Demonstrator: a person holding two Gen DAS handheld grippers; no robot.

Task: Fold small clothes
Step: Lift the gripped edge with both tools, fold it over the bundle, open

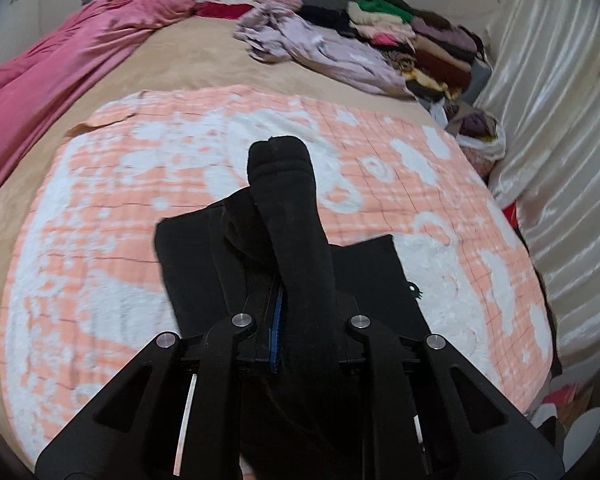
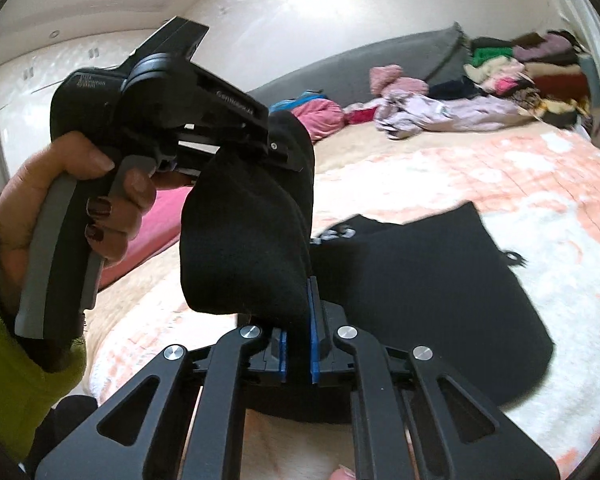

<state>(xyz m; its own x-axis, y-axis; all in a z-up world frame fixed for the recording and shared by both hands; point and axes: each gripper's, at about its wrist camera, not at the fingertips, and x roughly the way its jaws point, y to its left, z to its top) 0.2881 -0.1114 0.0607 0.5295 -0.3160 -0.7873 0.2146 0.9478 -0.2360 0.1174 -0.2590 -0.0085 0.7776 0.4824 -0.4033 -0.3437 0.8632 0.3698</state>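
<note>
A small black garment (image 1: 292,216) (image 2: 248,240) hangs in the air between both grippers, above the bed. My left gripper (image 1: 280,320) is shut on one end of it; it also shows in the right wrist view (image 2: 276,156), held by a hand. My right gripper (image 2: 298,320) is shut on the garment's other end, blue pads pinching the cloth. Below it another flat black garment (image 1: 380,280) (image 2: 440,292) lies on the peach-and-white blanket (image 1: 140,200) (image 2: 520,176).
A pink duvet (image 1: 60,72) lies along the bed's left side. Lilac clothes (image 1: 320,48) (image 2: 440,114) and a stack of folded clothes (image 1: 420,40) (image 2: 520,68) sit at the far end. A cream curtain (image 1: 560,120) hangs on the right.
</note>
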